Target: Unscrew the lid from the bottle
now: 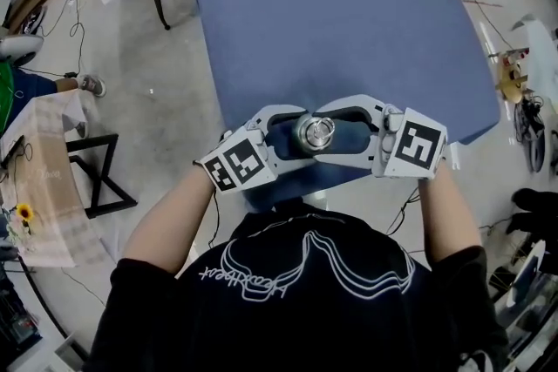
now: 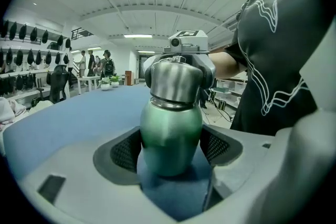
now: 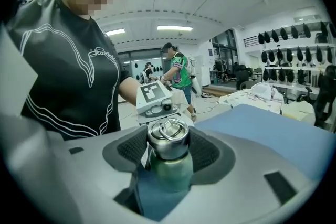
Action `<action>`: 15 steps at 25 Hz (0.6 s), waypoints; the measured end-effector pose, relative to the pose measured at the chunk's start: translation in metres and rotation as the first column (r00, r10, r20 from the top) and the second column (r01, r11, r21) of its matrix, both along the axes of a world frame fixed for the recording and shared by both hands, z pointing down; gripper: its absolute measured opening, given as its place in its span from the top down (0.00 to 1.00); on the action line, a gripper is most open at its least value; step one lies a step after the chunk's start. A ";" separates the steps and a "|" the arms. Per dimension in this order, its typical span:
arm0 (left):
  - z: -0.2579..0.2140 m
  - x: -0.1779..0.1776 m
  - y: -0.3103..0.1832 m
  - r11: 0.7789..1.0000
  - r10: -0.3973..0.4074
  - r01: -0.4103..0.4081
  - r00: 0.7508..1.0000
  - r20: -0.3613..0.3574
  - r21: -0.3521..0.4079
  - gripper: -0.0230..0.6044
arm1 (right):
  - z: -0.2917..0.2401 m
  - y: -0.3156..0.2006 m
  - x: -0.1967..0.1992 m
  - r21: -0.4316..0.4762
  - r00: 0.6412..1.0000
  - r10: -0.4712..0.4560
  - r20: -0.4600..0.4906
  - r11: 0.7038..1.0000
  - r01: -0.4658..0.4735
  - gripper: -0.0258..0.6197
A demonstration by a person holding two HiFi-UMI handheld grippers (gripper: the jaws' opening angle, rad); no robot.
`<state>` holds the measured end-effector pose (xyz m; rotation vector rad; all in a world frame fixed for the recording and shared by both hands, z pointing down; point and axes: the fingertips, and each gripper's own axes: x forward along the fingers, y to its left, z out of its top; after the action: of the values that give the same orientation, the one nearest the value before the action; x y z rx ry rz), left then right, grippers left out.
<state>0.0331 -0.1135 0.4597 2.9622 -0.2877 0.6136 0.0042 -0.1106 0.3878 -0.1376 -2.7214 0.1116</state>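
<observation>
Unscrewing | left gripper [image 2: 170, 150] clamped on bottle [image 2: 170, 131] | right gripper [image 3: 168, 153] clamped on lid [image 3: 168, 140] | next, likely: twist lid

From overhead, bottle's [image 2: 170, 134] body hidden under its lid [image 1: 315, 133], distant people [image 2: 107, 64] too small

The bottle [image 2: 170, 136] is matte green, its lid [image 2: 177, 81] brushed silver. The surface [image 1: 349, 39] is plain blue. The left hand-held gripper [image 2: 170, 152] and right hand-held gripper [image 3: 168, 157] are pale grey with dark meshed pads [image 2: 126, 152] and black-and-white square markers. The person's shirt [image 1: 305, 309] is black with white wavy linework.
</observation>
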 end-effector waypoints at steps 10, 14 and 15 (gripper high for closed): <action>-0.003 -0.001 0.003 0.992 0.124 -0.124 0.992 -0.023 0.002 0.40 | 0.000 0.004 -0.001 0.006 0.988 -0.153 -0.026 0.988 0.153 0.57; -0.003 -0.001 0.002 0.992 0.124 -0.123 0.992 -0.036 0.006 0.40 | -0.003 0.002 -0.001 0.002 0.991 -0.130 0.013 0.991 0.130 0.57; -0.003 -0.001 0.002 0.993 0.119 -0.119 0.992 -0.036 0.007 0.40 | -0.003 0.002 -0.001 0.002 0.993 -0.115 0.022 0.993 0.115 0.57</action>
<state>0.0324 -0.1115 0.4567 3.0088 -0.1098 0.5720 0.0034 -0.1087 0.3847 -0.2966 -2.7281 0.0769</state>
